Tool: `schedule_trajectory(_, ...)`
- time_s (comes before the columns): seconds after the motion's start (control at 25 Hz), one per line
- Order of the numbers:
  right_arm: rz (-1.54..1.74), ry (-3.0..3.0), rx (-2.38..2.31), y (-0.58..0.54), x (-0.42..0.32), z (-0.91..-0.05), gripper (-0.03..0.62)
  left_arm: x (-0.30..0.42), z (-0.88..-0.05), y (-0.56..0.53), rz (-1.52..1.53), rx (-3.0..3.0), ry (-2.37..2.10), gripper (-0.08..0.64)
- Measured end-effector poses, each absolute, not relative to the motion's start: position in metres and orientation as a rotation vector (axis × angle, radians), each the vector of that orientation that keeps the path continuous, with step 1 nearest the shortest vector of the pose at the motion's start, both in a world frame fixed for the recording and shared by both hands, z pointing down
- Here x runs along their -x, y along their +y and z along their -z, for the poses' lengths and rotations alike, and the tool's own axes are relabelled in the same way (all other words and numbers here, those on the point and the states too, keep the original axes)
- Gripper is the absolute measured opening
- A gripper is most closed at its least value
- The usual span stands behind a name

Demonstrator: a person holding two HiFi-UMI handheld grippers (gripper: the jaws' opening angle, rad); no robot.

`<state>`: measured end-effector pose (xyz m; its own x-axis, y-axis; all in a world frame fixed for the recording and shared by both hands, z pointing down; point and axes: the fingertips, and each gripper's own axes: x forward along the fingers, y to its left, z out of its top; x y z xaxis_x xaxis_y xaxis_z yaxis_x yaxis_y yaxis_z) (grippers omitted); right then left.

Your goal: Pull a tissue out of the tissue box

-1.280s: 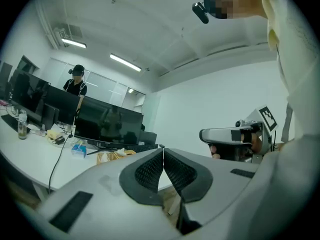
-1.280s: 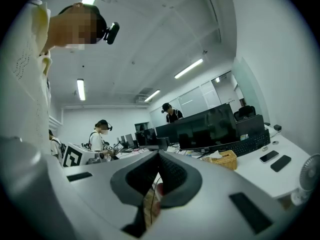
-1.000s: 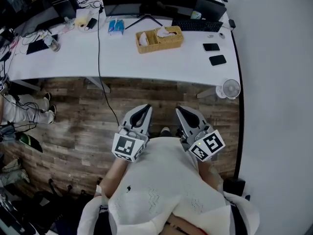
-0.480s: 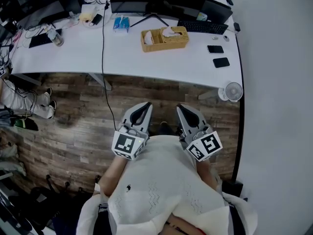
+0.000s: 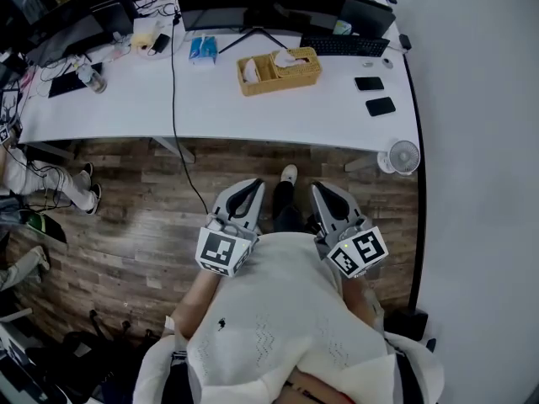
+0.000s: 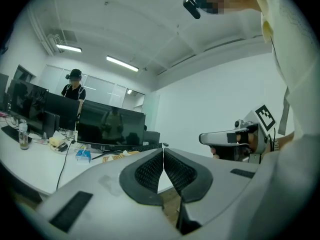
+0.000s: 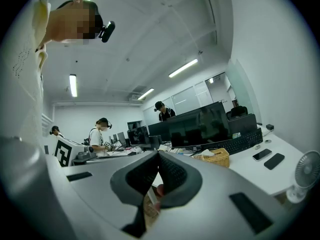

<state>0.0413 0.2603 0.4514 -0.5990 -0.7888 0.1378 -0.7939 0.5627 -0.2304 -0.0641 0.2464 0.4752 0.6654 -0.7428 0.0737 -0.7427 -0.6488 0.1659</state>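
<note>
The person I'm steering through wears a cream knit top with faint zigzag stitching and a small dark mark on its left side, dark trousers and a white shoe. The left tongs and right tongs have pale grey shells and black ribbed pads. Each carries a white cube printed with black square markers. I think a green light glows on the right one.

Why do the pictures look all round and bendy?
Left gripper view: a wide lens bends the room into a circle with black corners, and the left claw looks huge. Right gripper view: same bending; the ceiling lights glare white. Head view: the desk edge curves too.
</note>
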Motion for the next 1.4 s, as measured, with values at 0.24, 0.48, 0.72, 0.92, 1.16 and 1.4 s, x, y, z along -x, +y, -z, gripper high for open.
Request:
schedule_trajectory(0.24,-0.394,-2.788,-1.36,0.231,-0.037,-0.451,0.002,0.077,-0.477,0.221,-0.009,-2.672,-1.284,0.015)
schedule_trajectory(0.48,-0.367,-2.801,-1.302,0.196,-0.032,-0.451,0.002,0.074,-0.479,0.192,-0.021,-2.653,-1.312,0.015)
schedule_trajectory(0.72,-0.363,-2.796,-1.263,0.155,-0.036,-0.454,0.002,0.068,-0.481,0.152,-0.01,-2.637,-1.334,0.015)
schedule_trajectory(0.92,-0.363,-2.795,-1.259,0.119,-0.042,-0.451,0.002,0.063,-0.479,0.118,-0.003,-2.628,-1.339,0.015)
schedule_trajectory(1.16,-0.356,-2.792,-1.24,0.085,-0.054,-0.448,0.002,0.048,-0.476,0.082,0.003,-2.612,-1.341,0.015)
schedule_trajectory(1.4,-0.364,-2.787,-1.209,0.046,-0.071,-0.447,0.002,0.033,-0.469,0.044,0.007,-2.6,-1.363,0.015)
